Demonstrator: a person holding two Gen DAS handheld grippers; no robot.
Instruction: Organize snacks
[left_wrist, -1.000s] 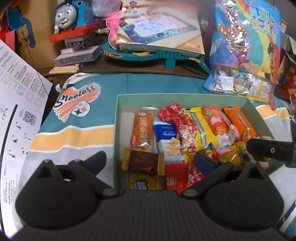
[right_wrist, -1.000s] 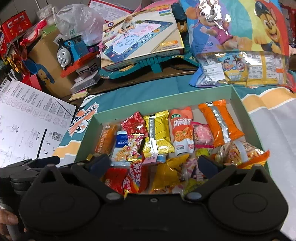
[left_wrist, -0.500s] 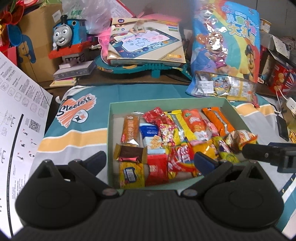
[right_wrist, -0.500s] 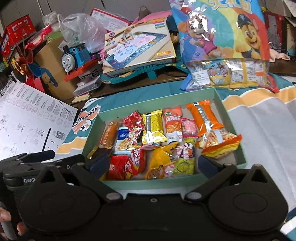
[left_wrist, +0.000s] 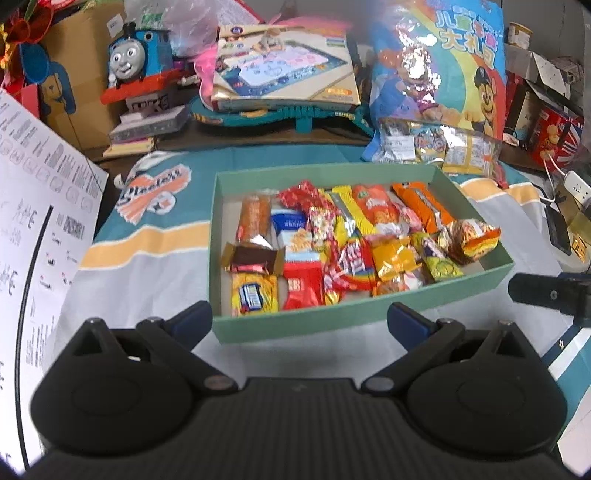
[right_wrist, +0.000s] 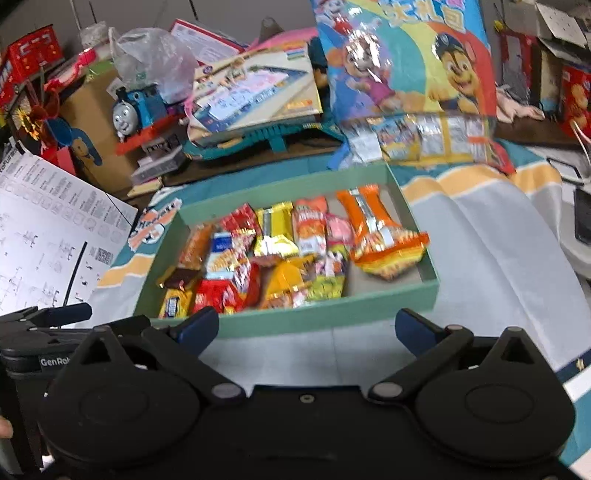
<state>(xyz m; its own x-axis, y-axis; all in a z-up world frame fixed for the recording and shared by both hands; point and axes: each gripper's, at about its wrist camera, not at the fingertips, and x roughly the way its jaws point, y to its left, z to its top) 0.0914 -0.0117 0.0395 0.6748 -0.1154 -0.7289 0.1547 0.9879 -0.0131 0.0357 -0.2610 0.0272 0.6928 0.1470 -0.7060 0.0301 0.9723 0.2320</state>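
Note:
A shallow green box (left_wrist: 325, 325) (right_wrist: 317, 319) lies on a striped cloth and holds several wrapped snacks packed side by side, among them an orange pack (left_wrist: 421, 210) (right_wrist: 369, 214) and a brown chocolate bar (left_wrist: 251, 258). My left gripper (left_wrist: 299, 323) hangs open just in front of the box's near wall, with nothing between its fingers. My right gripper (right_wrist: 306, 330) is also open and empty, in front of the same near wall. The right gripper's body (left_wrist: 550, 295) shows at the right edge of the left wrist view.
A big cartoon snack bag (left_wrist: 439, 81) (right_wrist: 406, 74) leans behind the box. A toy train (left_wrist: 136, 66) (right_wrist: 136, 107), a boxed drawing mat (left_wrist: 284, 70) and cartons crowd the back. A printed sheet (left_wrist: 40, 229) lies at the left. A phone and cable (left_wrist: 557, 229) sit at the right.
Both grippers have pulled back and up from over the box, so the whole box now lies ahead of the fingertips. The snacks have not moved.

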